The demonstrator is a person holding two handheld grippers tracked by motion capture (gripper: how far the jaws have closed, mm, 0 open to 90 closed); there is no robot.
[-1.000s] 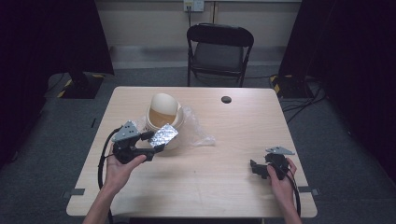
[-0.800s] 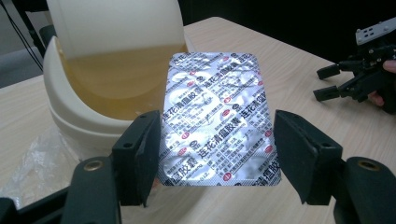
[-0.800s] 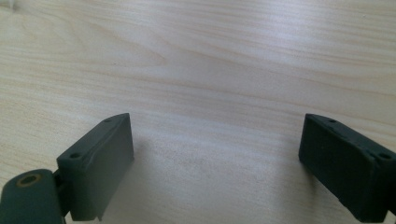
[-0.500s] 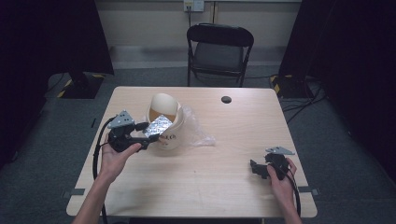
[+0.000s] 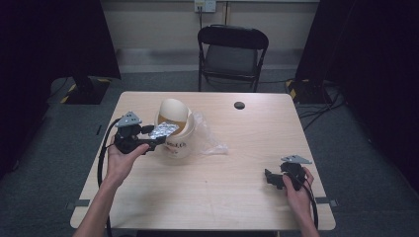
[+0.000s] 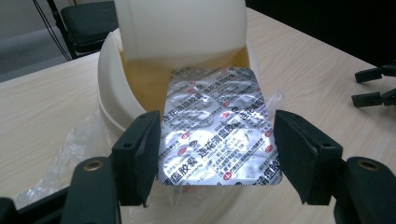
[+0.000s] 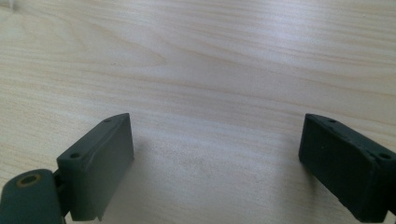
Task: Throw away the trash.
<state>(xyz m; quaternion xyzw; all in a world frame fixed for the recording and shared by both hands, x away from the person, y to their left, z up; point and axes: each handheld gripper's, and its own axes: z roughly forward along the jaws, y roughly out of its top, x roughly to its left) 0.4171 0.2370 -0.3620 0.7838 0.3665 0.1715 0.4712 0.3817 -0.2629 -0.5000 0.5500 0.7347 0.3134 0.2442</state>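
Blister pack (image 6: 218, 125), silvery foil with red-and-black print, between left gripper (image 6: 212, 140) jaws.

Read on the silver foil of the blister pack (image 6: 217, 126): repeated rows of Chinese characters, among them 清 and 胶囊, beside small red round marks. Seen on the cream bin (image 5: 179, 146) near the tabletop's left edge: dark lettering across the front, too small to make out.
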